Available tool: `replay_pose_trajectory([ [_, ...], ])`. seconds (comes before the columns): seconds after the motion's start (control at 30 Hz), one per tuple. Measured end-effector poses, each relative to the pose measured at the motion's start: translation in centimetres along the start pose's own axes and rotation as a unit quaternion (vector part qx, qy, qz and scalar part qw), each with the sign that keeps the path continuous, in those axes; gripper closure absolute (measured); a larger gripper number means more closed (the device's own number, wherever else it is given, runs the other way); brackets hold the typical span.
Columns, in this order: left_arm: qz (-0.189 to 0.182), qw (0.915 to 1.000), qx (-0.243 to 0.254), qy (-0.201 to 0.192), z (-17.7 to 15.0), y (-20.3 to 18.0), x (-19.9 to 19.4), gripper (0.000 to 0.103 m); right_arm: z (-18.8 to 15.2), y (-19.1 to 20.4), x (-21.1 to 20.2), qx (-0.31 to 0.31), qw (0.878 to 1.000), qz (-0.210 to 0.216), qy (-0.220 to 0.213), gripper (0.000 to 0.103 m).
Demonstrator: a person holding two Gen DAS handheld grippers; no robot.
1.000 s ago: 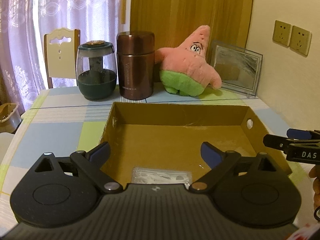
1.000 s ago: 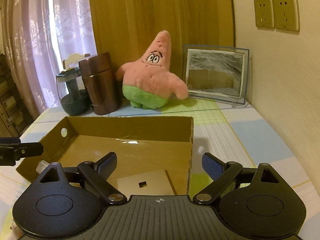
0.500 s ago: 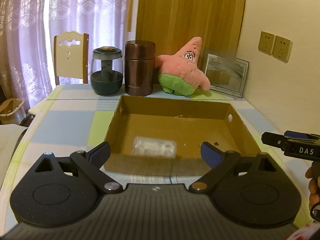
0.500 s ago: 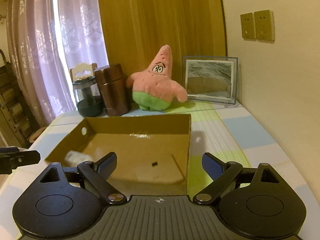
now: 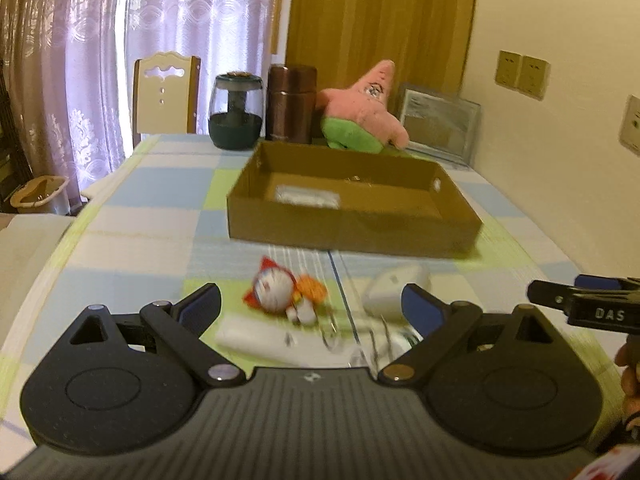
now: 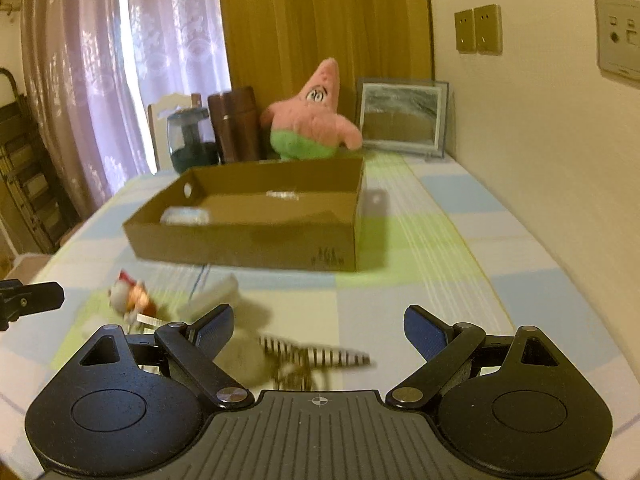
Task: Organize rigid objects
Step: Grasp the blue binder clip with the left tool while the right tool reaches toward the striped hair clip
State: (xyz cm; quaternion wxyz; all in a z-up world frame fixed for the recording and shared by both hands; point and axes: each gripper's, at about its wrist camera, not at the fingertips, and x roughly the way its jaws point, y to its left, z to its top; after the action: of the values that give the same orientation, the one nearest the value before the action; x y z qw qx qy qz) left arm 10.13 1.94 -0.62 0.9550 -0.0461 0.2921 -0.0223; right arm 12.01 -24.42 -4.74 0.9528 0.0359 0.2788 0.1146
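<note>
Both grippers empty, jaws spread wide, nothing between the pads. Your left gripper (image 5: 311,303) and right gripper (image 6: 318,327) hang low over the near end of the surface (image 5: 152,184), side by side, both aimed toward the box (image 5: 352,236).

Box sits farther up the surface, well apart from the loose pile. One pale packet (image 5: 307,197) lies inside it already, toward its left wall; a small glint near the back wall is too blurred to name.

Loose things lie close under the grippers:
- toy (image 5: 280,289), red, white and orange, just ahead of your left gripper, left of centre.
- white case (image 5: 394,286), rounded, just off the left gripper's right finger.
- white flat pack (image 5: 256,334), long axis running across the view, right under the left jaws.
- wire clutter (image 5: 368,344) beside it, blurred.
- spring (image 6: 316,354), striped coil, long axis lying across the right gripper's view, between its fingers but nearer the left one.

Judgement: the spring is your right hand's nearest pick. It lies crosswise, along the line the jaws close on, so roll the wrist to pinch across the coil, or you catch only its ends. Toy and flat pack belong to the left hand.
</note>
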Motion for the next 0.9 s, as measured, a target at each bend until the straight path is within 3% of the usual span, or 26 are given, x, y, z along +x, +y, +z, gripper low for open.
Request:
replay_pose_trajectory([
  [0.27,0.002,0.9996,0.015,0.025,-4.4,-1.4,-1.7,0.009,-2.2,0.3,-1.1,0.011,1.000,-0.007,0.016,0.014],
  [0.6,0.003,0.9986,0.039,0.036,-5.9,-1.5,-0.1,0.015,-3.9,0.9,-0.8,0.015,0.999,-0.011,0.035,0.014],
  [0.77,-0.021,0.9942,0.096,0.043,-5.8,-1.5,1.2,0.020,-4.2,1.0,-0.2,0.007,0.999,-0.007,0.045,0.014],
  [0.9,-0.046,0.9847,0.158,0.058,-5.4,-1.3,2.4,0.024,-4.3,1.0,0.3,0.007,0.999,-0.004,0.054,0.014],
])
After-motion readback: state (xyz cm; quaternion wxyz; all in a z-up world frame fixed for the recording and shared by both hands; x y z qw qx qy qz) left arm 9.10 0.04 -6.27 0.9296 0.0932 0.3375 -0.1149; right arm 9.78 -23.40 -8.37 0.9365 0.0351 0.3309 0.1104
